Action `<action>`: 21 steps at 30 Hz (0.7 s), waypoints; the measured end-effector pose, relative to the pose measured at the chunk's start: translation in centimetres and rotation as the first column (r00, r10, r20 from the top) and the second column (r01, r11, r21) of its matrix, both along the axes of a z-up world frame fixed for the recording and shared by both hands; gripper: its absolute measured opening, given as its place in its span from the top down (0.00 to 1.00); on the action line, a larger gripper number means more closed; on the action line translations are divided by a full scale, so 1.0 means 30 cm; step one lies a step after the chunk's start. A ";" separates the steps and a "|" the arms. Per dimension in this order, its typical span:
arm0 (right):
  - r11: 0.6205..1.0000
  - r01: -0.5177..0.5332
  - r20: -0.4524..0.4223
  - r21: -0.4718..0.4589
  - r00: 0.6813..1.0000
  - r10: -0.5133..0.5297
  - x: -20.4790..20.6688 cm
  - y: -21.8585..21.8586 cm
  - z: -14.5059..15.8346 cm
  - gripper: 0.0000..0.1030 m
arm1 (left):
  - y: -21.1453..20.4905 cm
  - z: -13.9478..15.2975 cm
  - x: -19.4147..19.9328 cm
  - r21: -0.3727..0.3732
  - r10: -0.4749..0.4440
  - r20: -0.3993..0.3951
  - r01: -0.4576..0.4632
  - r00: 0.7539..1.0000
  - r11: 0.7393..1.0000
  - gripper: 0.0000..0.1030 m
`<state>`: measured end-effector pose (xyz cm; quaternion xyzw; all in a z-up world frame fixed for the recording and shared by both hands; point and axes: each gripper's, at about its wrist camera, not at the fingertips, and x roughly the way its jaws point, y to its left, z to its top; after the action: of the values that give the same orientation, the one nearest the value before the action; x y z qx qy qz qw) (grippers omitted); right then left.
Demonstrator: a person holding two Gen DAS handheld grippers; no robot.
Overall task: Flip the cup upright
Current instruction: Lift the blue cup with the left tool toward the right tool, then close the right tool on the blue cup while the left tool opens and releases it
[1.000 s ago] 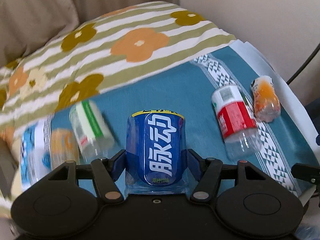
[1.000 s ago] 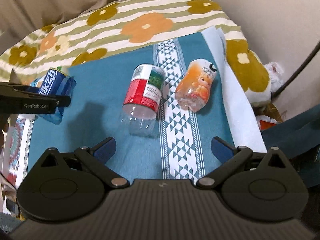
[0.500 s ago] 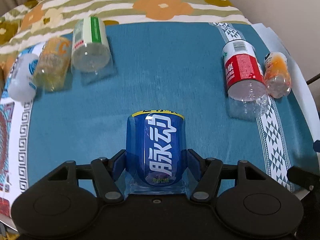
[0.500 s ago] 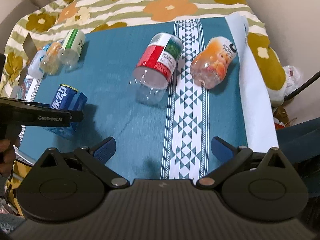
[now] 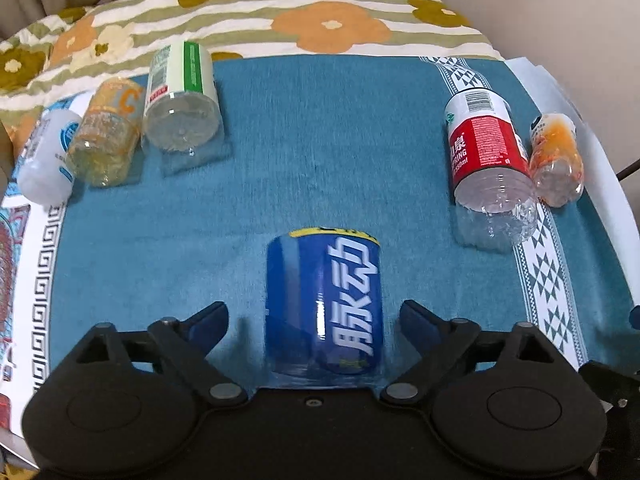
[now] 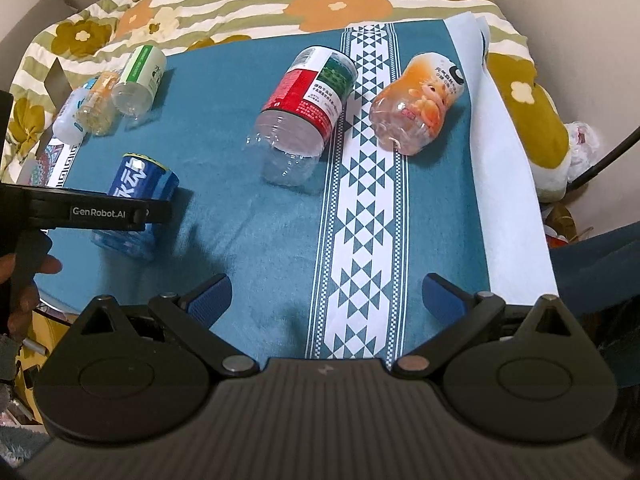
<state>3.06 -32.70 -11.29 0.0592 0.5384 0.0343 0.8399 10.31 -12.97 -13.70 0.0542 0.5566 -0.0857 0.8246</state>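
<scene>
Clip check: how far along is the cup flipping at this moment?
Done, it seems: the blue cup stands on the teal cloth, yellow rim up, and the left hand-held gripper is open, fingers clear of it. In hand: nothing; the right hand-held gripper is open and empty. Left: five cups lie on their sides, including the red-labelled cup and orange cup.

You are working over a surface covered by a teal cloth [image 5: 320, 140] with white patterned bands, and a floral striped blanket [image 5: 280, 20] lies along its far edge. On the cloth, the blue cup [image 5: 324, 304] stands near you in the middle. To the far left, three cut bottles lie side by side: a white-blue one [image 5: 44, 160], a yellow one [image 5: 106, 136] and a green-labelled one [image 5: 182, 96]. To the right, a red-labelled bottle [image 5: 486, 152] lies just beside an orange one [image 5: 554, 160].
</scene>
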 end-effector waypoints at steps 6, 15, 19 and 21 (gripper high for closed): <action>1.000 -0.009 0.021 -0.001 1.000 0.009 -0.015 0.003 0.013 0.00 | -0.003 0.035 -0.025 -0.008 -0.006 0.038 0.006 0.999 1.000 0.05; 0.997 -0.070 0.042 0.040 0.997 0.069 0.034 0.039 0.111 0.00 | 0.069 0.208 -0.125 -0.045 0.086 0.120 -0.081 0.989 0.996 0.00; 0.993 -0.098 0.034 0.069 0.995 0.095 0.098 0.102 0.146 0.00 | 0.145 0.253 -0.171 -0.051 0.095 0.132 -0.089 0.987 0.995 0.00; 0.989 -0.110 0.023 0.098 0.994 0.108 0.138 0.146 0.157 0.00 | 0.195 0.264 -0.189 -0.054 0.101 0.144 -0.094 0.984 0.994 0.00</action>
<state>7.21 -28.31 -6.58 0.0709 0.5313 0.1074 0.8374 4.64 -7.12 -5.77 0.0134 0.4944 -0.0540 0.8675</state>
